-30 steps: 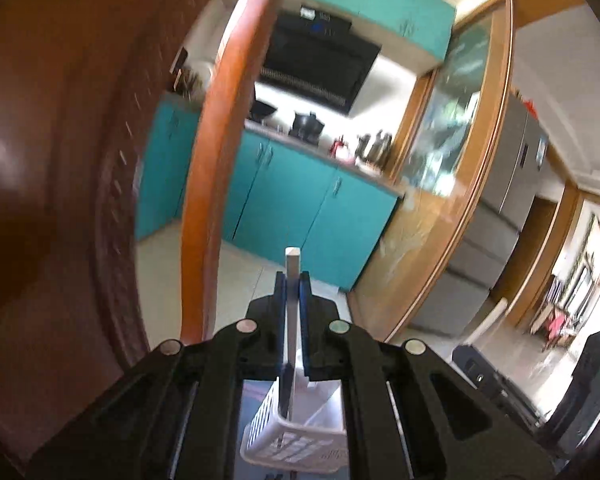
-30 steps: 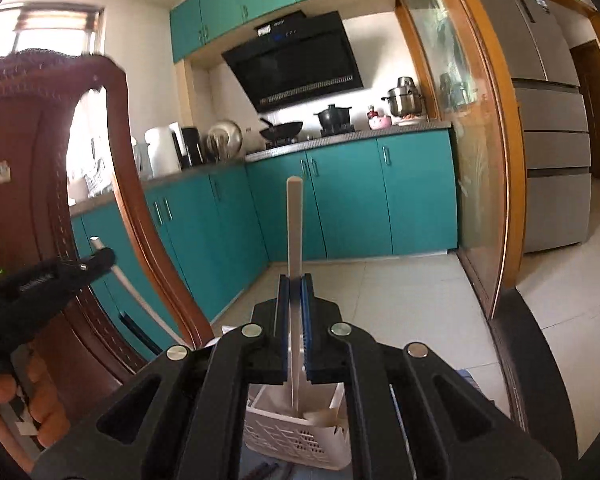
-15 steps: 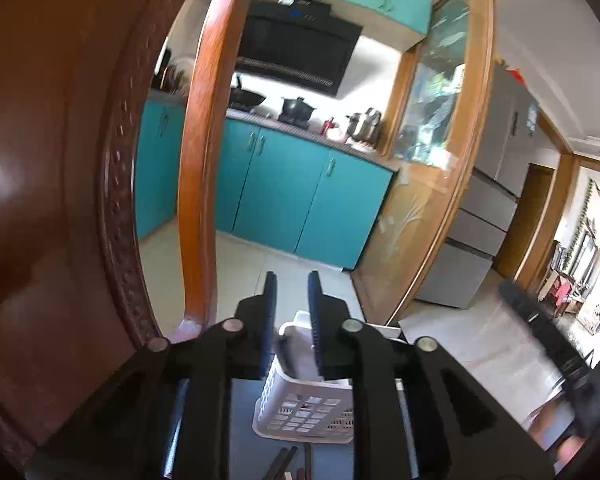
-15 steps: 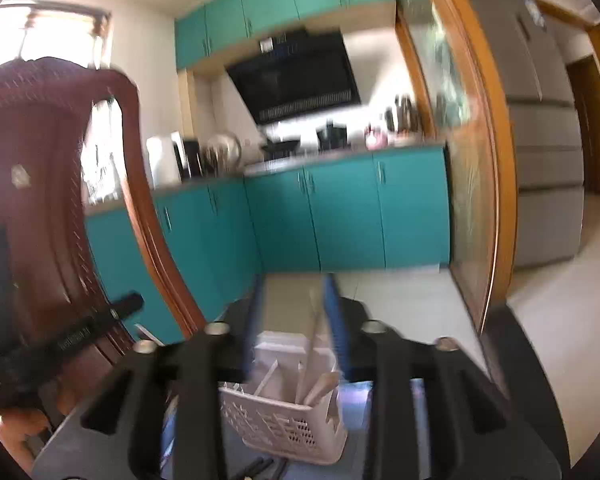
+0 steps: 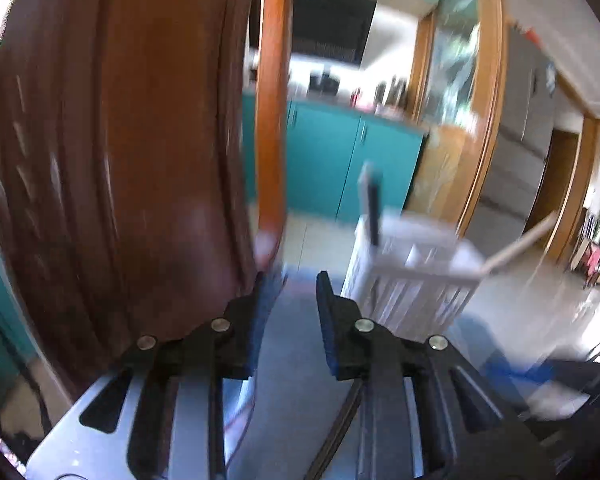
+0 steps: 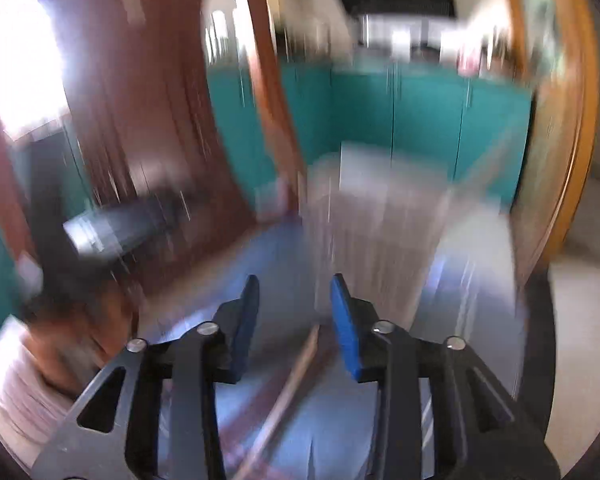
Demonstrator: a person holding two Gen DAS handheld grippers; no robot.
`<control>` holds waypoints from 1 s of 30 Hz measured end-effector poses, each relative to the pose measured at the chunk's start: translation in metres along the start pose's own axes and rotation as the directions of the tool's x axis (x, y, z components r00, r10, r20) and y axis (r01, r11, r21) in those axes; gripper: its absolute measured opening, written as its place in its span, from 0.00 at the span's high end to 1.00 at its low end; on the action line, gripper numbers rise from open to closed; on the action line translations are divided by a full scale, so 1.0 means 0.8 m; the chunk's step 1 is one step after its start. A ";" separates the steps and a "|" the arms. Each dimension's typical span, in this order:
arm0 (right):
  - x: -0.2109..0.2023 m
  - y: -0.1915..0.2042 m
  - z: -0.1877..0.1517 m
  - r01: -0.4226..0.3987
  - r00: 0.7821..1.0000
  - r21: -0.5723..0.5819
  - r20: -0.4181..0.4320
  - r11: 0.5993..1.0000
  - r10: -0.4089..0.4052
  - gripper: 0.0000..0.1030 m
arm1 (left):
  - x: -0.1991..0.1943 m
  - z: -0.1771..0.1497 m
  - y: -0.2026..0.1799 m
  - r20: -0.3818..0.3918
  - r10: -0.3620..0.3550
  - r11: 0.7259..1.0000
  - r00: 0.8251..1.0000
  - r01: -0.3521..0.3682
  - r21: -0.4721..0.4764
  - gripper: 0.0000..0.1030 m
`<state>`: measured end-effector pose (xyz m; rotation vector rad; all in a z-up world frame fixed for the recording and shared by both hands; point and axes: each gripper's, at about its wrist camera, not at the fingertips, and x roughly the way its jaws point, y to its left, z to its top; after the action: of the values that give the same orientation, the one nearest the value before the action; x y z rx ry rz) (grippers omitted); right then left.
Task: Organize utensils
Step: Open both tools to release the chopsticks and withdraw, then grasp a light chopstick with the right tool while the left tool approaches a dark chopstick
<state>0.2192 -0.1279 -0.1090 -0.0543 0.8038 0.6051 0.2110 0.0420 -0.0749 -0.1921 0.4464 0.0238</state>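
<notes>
The white slotted basket (image 5: 412,284) stands on the grey-blue table, ahead and right of my left gripper (image 5: 295,285). A dark handle (image 5: 373,208) stands upright in the basket, and a pale stick (image 5: 520,243) leans out over its right rim. The left jaws are opening with nothing between them. My right gripper (image 6: 294,285) hangs low over the table; its jaws are closing, also on nothing. The right wrist view is badly blurred: the basket (image 6: 380,236) is a pale smear ahead, and a wooden stick (image 6: 288,388) lies on the table below the jaws.
A big carved wooden chair back (image 5: 120,160) fills the left, close to the left finger. A dark thin utensil (image 5: 340,416) lies on the table under that gripper. The other gripper (image 6: 116,224) and a hand with a pale sleeve (image 6: 24,372) show blurred at left.
Both grippers were shut on pale utensils over the basket; both have let go and opened. Both have dropped lower toward the table, and the basket has shifted right in the left wrist view.
</notes>
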 end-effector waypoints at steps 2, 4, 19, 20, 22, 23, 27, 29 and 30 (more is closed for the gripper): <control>0.036 -0.007 -0.017 -0.061 0.992 0.076 -0.107 0.995 0.069 0.74 | 0.011 -0.011 -0.001 -0.035 0.022 0.999 0.999 -0.020 0.042 0.75; 0.054 -0.001 -0.023 -0.113 0.980 0.094 -0.155 0.989 0.126 0.76 | 0.015 -0.017 -0.002 -0.049 0.044 0.997 0.998 -0.041 0.070 0.75; 0.075 -0.035 -0.023 0.091 0.983 0.144 -0.170 0.985 -0.066 0.93 | 0.062 -0.051 -0.005 -0.307 -0.048 0.995 0.950 0.073 0.069 0.68; 0.071 -0.036 -0.029 0.121 0.981 0.148 -0.166 0.981 -0.096 0.94 | 0.065 -0.053 -0.008 -0.326 -0.059 0.993 0.944 0.087 0.074 0.68; 0.067 -0.055 -0.027 0.169 0.977 0.183 -0.163 0.968 -0.140 0.94 | 0.070 -0.061 -0.016 -0.370 -0.092 0.987 0.925 0.135 0.090 0.67; 0.065 -0.065 -0.028 0.191 0.973 0.207 -0.166 0.960 -0.158 0.94 | 0.071 -0.064 -0.019 -0.383 -0.102 0.984 0.918 0.150 0.097 0.67; 0.061 -0.092 -0.033 0.216 0.971 0.279 -0.162 0.936 -0.176 0.94 | 0.077 -0.077 -0.044 -0.431 -0.111 0.969 0.895 0.194 0.153 0.64; 0.059 -0.096 -0.036 0.218 0.972 0.291 -0.150 0.931 -0.180 0.93 | 0.079 -0.084 -0.054 -0.450 -0.120 0.963 0.885 0.215 0.165 0.63; 0.058 -0.097 -0.037 0.217 0.973 0.296 -0.146 0.930 -0.180 0.93 | 0.083 -0.085 -0.062 -0.455 -0.120 0.961 0.882 0.219 0.171 0.63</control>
<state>0.2657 -0.1776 -0.1757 0.1172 0.9864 0.2795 0.2450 -0.0210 -0.1549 -0.0163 0.8813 -0.2479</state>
